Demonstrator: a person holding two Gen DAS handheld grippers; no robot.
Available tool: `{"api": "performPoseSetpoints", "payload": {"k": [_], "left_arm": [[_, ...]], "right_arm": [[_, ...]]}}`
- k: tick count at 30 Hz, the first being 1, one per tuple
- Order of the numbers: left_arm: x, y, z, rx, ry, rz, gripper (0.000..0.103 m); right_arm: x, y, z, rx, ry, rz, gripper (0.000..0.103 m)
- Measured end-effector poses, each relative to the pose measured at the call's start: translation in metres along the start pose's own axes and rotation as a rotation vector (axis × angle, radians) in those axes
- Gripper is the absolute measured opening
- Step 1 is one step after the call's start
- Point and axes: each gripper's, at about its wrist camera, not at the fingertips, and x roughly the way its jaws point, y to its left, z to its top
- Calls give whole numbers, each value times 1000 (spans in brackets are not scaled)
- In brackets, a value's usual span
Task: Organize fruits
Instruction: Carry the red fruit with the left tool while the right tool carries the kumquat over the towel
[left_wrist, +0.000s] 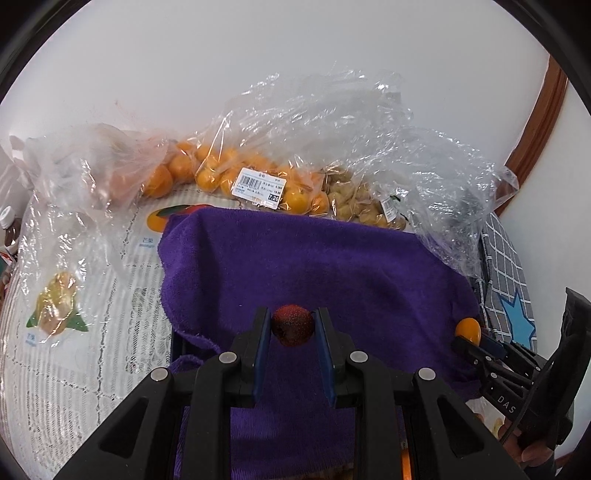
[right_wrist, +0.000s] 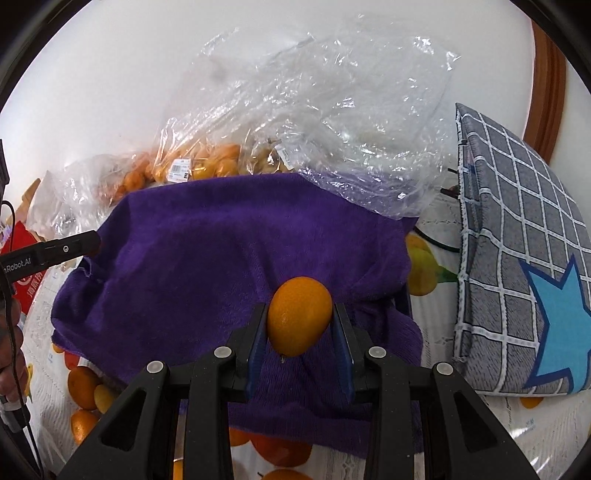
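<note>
My left gripper (left_wrist: 293, 325) is shut on a small dark red berry (left_wrist: 293, 325), held above a purple towel (left_wrist: 314, 266). My right gripper (right_wrist: 300, 317) is shut on an oval orange kumquat (right_wrist: 299, 314), also over the purple towel (right_wrist: 221, 236). In the left wrist view the right gripper (left_wrist: 471, 338) shows at the right edge with the kumquat (left_wrist: 467, 328) at its tip. In the right wrist view the left gripper's finger (right_wrist: 70, 247) reaches in from the left; the berry is hidden there. Behind the towel lie clear bags of kumquats (left_wrist: 236, 173) and of pale husked fruits (left_wrist: 358, 203).
A lace tablecloth with fruit prints (left_wrist: 74, 350) covers the table. Crumpled clear plastic (right_wrist: 332, 122) rises behind the towel. A grey checked cushion with a blue star (right_wrist: 517, 266) stands to the right. A bottle (left_wrist: 7, 225) stands at the far left. A white wall is behind.
</note>
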Motion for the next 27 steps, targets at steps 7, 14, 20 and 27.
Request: {"api": "performPoseSetpoints", "payload": {"k": [7, 14, 20, 27], "left_arm": [[16, -2, -2, -1, 36, 9, 23], [25, -4, -4, 7, 56, 39, 23], [31, -5, -6, 17, 66, 48, 23], [38, -4, -8, 11, 98, 63, 28]], "right_arm": [[13, 3, 2, -17, 27, -2, 34], [21, 0, 1, -3, 56, -5, 34], [24, 3, 2, -23, 73, -12, 34], [15, 0, 3, 4, 90, -7, 59]]}}
